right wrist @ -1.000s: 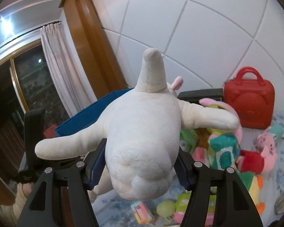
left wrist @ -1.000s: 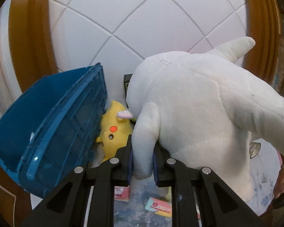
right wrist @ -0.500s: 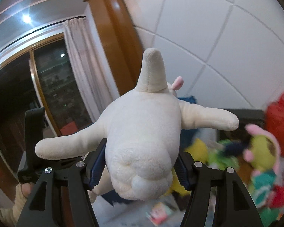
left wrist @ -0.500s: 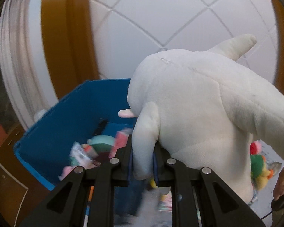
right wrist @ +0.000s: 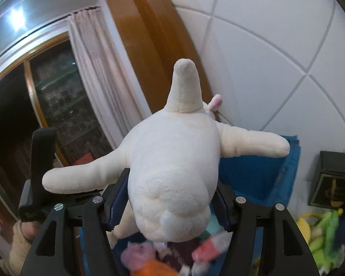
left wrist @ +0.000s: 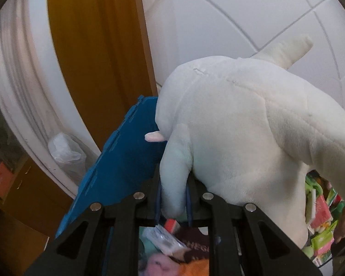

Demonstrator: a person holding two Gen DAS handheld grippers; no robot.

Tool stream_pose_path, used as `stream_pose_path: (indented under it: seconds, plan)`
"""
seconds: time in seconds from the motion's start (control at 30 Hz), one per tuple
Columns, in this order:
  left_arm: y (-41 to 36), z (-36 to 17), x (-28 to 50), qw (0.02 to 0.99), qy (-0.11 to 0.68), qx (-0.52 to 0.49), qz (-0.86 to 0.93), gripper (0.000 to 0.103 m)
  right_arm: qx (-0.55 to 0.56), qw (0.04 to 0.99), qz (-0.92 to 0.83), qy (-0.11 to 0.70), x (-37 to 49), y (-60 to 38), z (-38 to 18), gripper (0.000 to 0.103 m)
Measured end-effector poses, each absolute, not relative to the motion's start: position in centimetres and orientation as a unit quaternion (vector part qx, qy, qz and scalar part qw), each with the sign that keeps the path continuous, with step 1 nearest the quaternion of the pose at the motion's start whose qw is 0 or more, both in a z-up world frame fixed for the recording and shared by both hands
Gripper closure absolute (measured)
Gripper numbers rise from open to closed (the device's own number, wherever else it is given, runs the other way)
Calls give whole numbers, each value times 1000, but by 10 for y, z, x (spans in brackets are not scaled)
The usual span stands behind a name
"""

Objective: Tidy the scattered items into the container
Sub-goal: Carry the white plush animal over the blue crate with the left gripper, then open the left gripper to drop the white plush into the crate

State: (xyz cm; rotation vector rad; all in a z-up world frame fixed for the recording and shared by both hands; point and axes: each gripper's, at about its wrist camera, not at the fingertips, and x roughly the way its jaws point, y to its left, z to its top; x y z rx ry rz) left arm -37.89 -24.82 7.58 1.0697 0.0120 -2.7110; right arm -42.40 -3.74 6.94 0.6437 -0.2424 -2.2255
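A big white plush animal [left wrist: 237,126] hangs in the air between both grippers. My left gripper [left wrist: 173,201] is shut on one of its limbs. In the right wrist view the plush's [right wrist: 172,165] rump sits between the blue pads of my right gripper [right wrist: 168,209], which is shut on it. Below the plush is the blue container [left wrist: 124,161], its far wall [right wrist: 253,174] behind the toy. Inside it lie several items: a pink soft toy [right wrist: 138,253], an orange one [right wrist: 154,269], packets [left wrist: 163,239] and a dark item [left wrist: 197,243].
A white tiled wall [right wrist: 276,69] and a brown wooden post [left wrist: 99,46] stand behind the container. A black box [right wrist: 333,179] sits to its right, with green and yellow toys [right wrist: 322,230] and snack packs [left wrist: 322,209] on the surface. A person's hand [right wrist: 23,234] holds the other gripper at lower left.
Both grippers have swung left with the plush, from beside the container to over its opening. The scattered toys and red bag have slid out of the right wrist view.
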Motion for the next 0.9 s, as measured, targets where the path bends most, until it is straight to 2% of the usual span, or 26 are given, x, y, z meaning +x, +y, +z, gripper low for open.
stream_pose_path:
  seconds: [0.23, 0.33, 0.4, 0.47, 0.5, 0.57, 0.6, 0.73, 0.9]
  plan:
    - [-279, 40, -444, 88, 25, 410, -907, 87, 300, 364, -879, -76, -492, -70, 59, 38]
    - [-282, 17, -466, 87, 31, 439, -894, 81, 316, 340, -883, -63, -514, -77, 52, 28]
    - [-288, 1, -480, 87, 40, 458, -884, 80, 335, 321, -884, -52, -530, -84, 43, 27]
    - [-284, -7, -480, 93, 47, 463, -880, 71, 347, 310, -884, -49, -539, -86, 34, 18]
    - [-286, -10, -483, 96, 50, 464, -879, 66, 350, 307, -883, -49, -544, -85, 30, 16]
    - [-287, -11, -485, 100, 47, 463, -879, 45, 356, 304, -883, -42, -547, -83, 22, 16]
    - [-287, -11, -487, 102, 45, 460, -881, 43, 357, 303, -883, -37, -550, -87, 22, 16]
    - [-298, -4, -487, 102, 46, 451, -886, 42, 357, 302, -883, -32, -548, -91, 27, 15]
    - [-300, 2, -474, 108, 46, 448, -887, 42, 354, 296, -887, -28, -542, -86, 34, 7]
